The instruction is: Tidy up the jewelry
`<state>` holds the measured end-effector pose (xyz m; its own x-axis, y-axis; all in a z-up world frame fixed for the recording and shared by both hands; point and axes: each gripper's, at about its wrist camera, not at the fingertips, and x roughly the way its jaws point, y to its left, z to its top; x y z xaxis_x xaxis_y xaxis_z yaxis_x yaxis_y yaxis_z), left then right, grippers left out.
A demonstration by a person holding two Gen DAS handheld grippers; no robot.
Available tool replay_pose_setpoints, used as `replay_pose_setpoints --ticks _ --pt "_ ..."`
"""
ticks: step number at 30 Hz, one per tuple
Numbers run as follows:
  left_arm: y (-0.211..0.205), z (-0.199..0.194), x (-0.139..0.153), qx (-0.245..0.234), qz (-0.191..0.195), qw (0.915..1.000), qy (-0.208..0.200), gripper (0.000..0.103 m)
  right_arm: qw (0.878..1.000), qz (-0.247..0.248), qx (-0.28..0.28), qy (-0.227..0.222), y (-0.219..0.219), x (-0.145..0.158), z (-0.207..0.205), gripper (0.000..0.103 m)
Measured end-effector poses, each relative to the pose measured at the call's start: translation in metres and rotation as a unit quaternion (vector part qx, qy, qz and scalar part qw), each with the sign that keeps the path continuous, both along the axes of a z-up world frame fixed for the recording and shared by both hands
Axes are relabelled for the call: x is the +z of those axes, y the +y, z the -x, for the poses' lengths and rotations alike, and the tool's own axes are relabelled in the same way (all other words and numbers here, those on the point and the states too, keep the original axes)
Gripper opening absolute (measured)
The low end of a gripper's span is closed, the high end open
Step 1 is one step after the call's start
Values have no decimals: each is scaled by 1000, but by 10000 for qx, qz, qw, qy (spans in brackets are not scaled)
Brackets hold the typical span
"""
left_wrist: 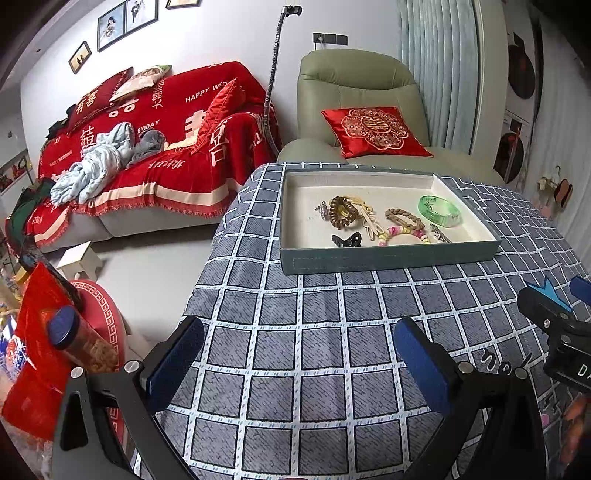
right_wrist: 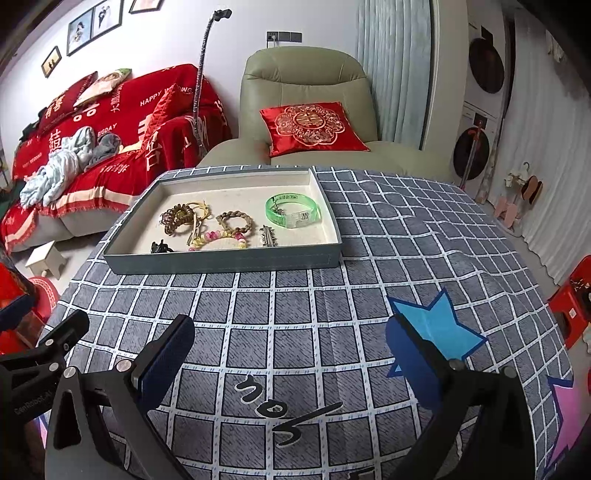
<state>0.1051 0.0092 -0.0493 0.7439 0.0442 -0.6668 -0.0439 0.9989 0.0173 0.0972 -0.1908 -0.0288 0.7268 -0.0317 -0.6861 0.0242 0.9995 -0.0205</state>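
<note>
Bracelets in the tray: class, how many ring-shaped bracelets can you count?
3: a green bangle at the tray's far right, a brown braided bracelet mid-tray, a pastel beaded bracelet nearest the front wall, which may hide others.

A red-draped sofa (left_wrist: pixel 155 147) and green armchair (left_wrist: pixel 354 103) stand against a white wall (left_wrist: pixel 229 40) hung with framed photos (left_wrist: pixel 118 22).

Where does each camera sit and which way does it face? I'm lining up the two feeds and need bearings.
Left wrist: sits on the left tool, above the grey checked tablecloth, facing the shallow grey-blue tray and pale green armchair; its own blue-padded fingers show open, and the right tool sits at the right edge.
Right wrist: sits on the right tool, facing likewise; the left tool shows at left.
Shared: tray, translucent green bangle, armchair, red-covered sofa.
</note>
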Motion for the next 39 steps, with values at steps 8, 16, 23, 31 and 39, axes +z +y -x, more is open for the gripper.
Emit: replay_pose_setpoints --ticks 8,16,23,31,39 --pt "-3 3 3 -25 -16 10000 -21 103 10000 15 26 -49 1 5 3 103" --pt "-5 6 7 -48 -44 10000 -67 103 10000 9 13 -62 0 6 4 103" --pt "-6 7 8 -53 -41 10000 -52 103 10000 9 15 -59 1 6 5 103" --pt "-5 7 8 -40 -34 10000 -34 103 10000 9 16 -52 1 7 5 103" --pt "-4 7 7 -44 -25 10000 -18 103 10000 26 15 -47 1 7 6 103"
